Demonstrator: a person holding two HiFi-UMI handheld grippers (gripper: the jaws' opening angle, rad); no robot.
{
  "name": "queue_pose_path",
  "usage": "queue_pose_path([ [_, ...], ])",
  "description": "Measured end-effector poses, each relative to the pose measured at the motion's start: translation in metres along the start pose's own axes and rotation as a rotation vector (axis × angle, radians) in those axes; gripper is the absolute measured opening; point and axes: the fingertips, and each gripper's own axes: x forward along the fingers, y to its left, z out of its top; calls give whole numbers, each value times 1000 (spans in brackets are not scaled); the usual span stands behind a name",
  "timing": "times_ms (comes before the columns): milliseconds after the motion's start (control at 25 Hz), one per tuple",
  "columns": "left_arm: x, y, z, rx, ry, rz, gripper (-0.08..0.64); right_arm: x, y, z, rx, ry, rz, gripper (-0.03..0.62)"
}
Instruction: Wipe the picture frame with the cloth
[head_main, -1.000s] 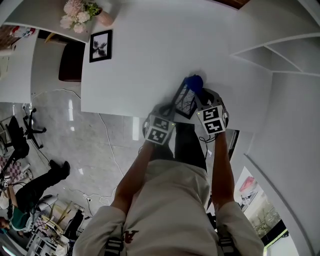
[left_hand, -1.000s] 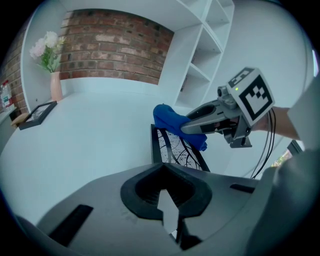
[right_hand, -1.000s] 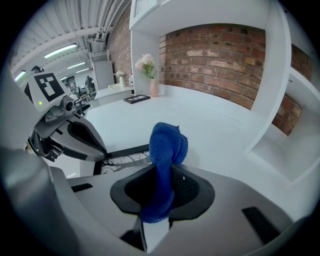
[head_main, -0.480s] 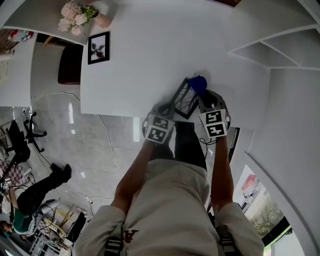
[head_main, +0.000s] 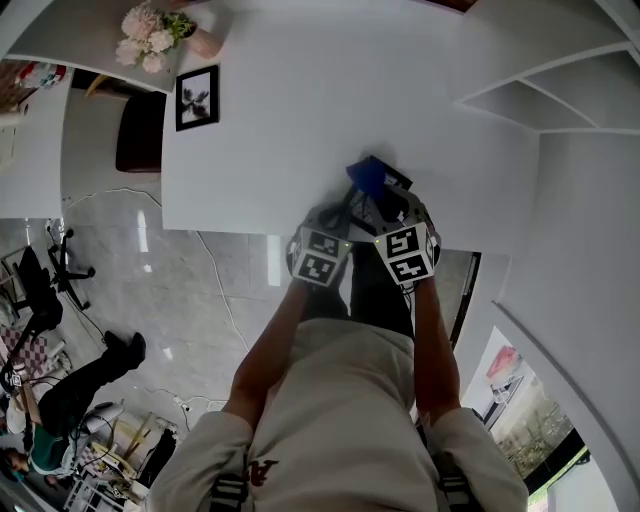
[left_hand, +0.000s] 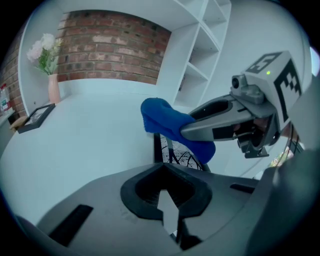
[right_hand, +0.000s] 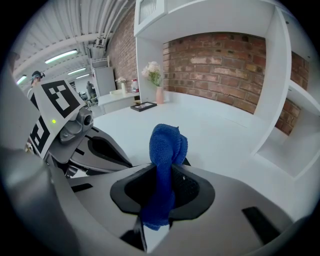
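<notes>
Leftward the right gripper (right_hand: 167, 172) has swung since the earlier frame, carrying the cloth (right_hand: 167, 147) from the frame's right end to lie over its top. Its jaws are clamped tight on the cloth, a thick blue terry bunch that stands up out of the dark pads in a rounded fold, with a ragged tail hanging below them.

Much of the picture frame (left_hand: 175, 152) is hidden. From the head view the cloth and both grippers cover nearly all of it, and only a dark corner shows by the near edge of the white table (head_main: 300, 120), toward its right. In the left gripper view a thin black border and a pane with a fine branch drawing rise just past the jaw tips.

Grey and matte, the left gripper (left_hand: 165, 170) has its jaws drawn almost together on the frame's lower edge, though the contact itself is masked by the pads.

At the far left corner lie a second frame (head_main: 197, 97) and pink flowers (head_main: 155, 25), small and blurred.
</notes>
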Motion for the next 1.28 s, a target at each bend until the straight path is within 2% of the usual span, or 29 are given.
queue_pose_path([
  [400,0,0,0,6,2,4,0,18,20,-12,-6,60,45,81],
  [880,0,0,1,0,-2,10,0,1,0,-33,12,99,5,81],
  [1280,0,2,0,4,3,12,0,-11,-13,-45,71,94,-31,82],
])
